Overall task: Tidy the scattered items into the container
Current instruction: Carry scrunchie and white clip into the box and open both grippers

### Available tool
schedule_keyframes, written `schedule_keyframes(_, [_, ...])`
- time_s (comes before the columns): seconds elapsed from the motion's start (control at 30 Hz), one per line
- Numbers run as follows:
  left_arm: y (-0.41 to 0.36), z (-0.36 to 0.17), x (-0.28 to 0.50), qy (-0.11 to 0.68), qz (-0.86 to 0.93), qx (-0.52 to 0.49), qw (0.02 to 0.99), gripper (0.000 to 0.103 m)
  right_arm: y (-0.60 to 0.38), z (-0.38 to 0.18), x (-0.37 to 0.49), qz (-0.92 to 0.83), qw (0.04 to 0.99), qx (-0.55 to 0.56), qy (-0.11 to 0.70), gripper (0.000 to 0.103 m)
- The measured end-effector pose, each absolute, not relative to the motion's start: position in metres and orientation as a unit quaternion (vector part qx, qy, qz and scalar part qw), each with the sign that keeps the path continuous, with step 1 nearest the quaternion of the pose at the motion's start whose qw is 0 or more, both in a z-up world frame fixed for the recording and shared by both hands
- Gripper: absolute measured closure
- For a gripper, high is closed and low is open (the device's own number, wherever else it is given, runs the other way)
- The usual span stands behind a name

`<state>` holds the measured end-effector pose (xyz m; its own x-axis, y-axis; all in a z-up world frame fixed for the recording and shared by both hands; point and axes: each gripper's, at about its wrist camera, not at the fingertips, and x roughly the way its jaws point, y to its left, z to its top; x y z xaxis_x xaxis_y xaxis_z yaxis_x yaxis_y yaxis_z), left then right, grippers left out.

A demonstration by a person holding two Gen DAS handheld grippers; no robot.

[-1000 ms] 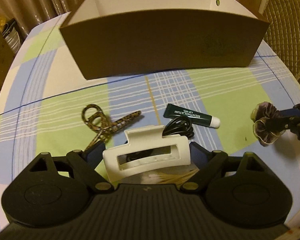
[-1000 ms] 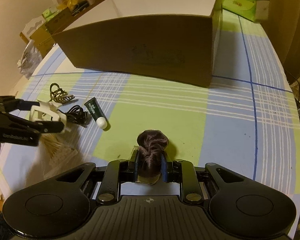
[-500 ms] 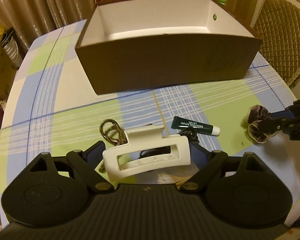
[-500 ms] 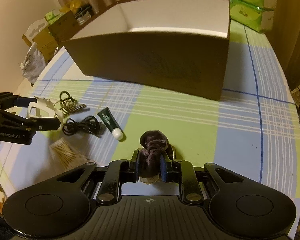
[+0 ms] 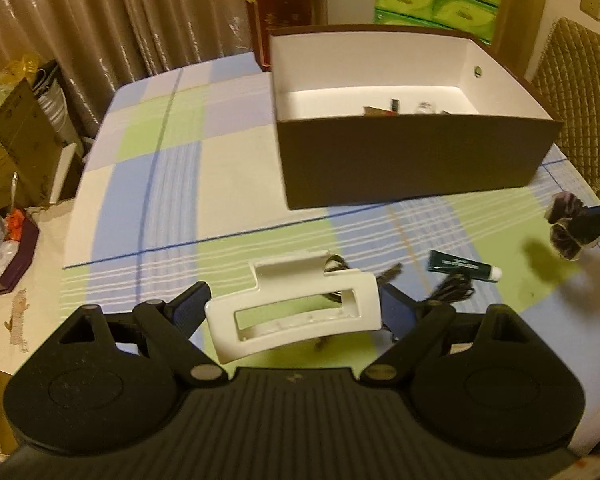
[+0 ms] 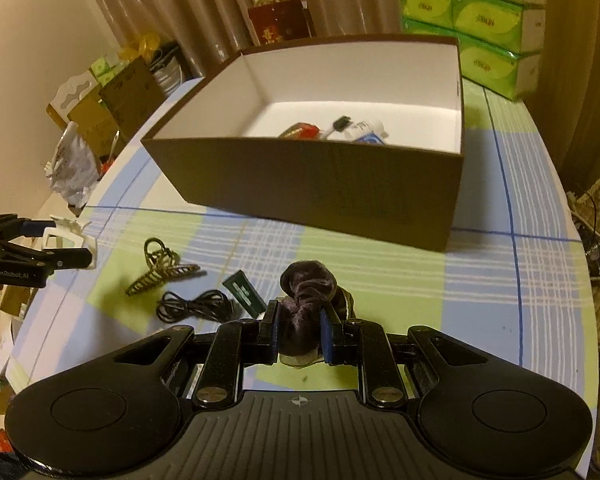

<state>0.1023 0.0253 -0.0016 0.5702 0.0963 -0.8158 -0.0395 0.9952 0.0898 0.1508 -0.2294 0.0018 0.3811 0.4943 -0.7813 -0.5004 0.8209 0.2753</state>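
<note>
My left gripper [image 5: 292, 304] is shut on a white hair claw clip [image 5: 296, 308] and holds it above the table, short of the brown box [image 5: 412, 164]. My right gripper [image 6: 300, 332] is shut on a dark purple velvet scrunchie [image 6: 306, 296], also raised above the table; it shows at the right edge of the left wrist view [image 5: 564, 232]. The box [image 6: 320, 184] is open, white inside, with a few small items on its floor. On the table lie a leopard-print claw clip [image 6: 160, 268], a black cable [image 6: 198, 304] and a dark green tube [image 5: 462, 268].
The table has a blue, green and white checked cloth [image 5: 160, 168]. A quilted chair [image 5: 580, 92] stands at the right. Green tissue packs [image 6: 480, 20] are stacked behind the box. Cardboard boxes and bags [image 5: 16, 140] crowd the floor at the left.
Both grippers have risen with their items, so the box's inside now shows. The left gripper has also swung so the box lies further right in its view.
</note>
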Motion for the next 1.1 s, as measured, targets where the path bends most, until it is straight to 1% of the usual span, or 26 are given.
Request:
schedule_keyframes(0.17, [0.030, 0.010, 0.108, 0.450, 0.021, 0.023, 0.892, 0.015, -0.220, 0.010, 0.156, 0.309, 0.832, 0.003, 0.460, 0.086])
schedule_keyframes(0.47, [0.007, 0.033, 0.145, 0.416, -0.046, 0.051, 0.907, 0.015, -0.204, 0.041, 0.181, 0.324, 0.843, -0.016, 0.429, 0.086])
schedule_keyframes(0.8, [-0.012, 0.053, 0.190, 0.382, -0.073, 0.086, 0.917, 0.015, -0.199, 0.067, 0.204, 0.337, 0.855, -0.028, 0.393, 0.086])
schedule_keyframes(1.1, [-0.010, 0.062, 0.240, 0.377, -0.078, 0.088, 0.919, 0.015, -0.193, 0.083, 0.237, 0.336, 0.866, -0.048, 0.368, 0.086])
